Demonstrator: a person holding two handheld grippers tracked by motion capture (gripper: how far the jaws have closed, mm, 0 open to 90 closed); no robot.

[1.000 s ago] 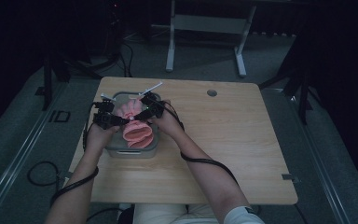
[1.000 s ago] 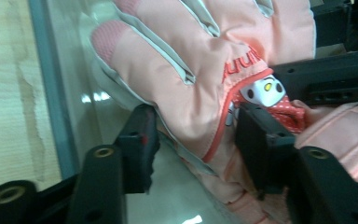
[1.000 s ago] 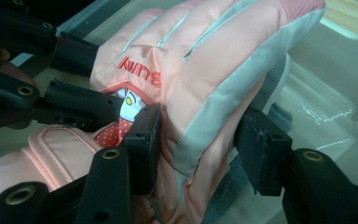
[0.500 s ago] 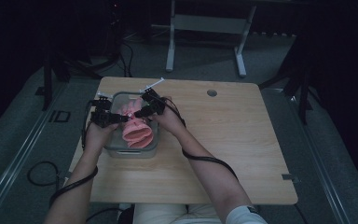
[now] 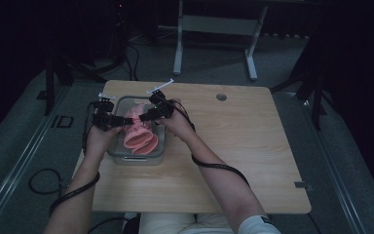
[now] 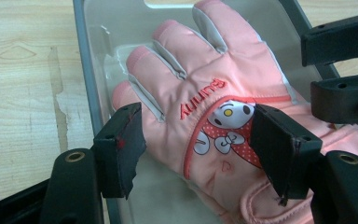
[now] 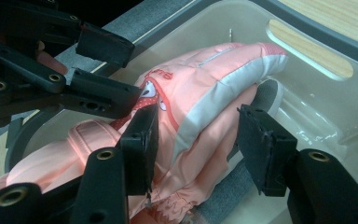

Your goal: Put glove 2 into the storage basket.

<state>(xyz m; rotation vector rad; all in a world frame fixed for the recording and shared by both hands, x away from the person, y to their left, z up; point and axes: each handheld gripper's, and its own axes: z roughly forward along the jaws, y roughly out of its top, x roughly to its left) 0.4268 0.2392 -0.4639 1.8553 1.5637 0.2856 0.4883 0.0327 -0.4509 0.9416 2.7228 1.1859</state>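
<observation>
My left tongs (image 6: 196,154) and right tongs (image 7: 196,140) stand open astride the pink glove (image 6: 205,107), the left having just widened. I should press it flat into the clear bin (image 5: 119,157) before withdrawing.

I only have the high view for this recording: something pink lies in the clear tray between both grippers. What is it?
Observer: A peach-pink padded glove with grey finger sides, lying in the clear plastic tray.
Operator: Any markings?
Observer: A cartoon bunny patch and red lettering on its back.
Operator: Is the left gripper clamped on it?
Observer: No. The left gripper has just been opening; its fingers straddle the glove without squeezing.
</observation>
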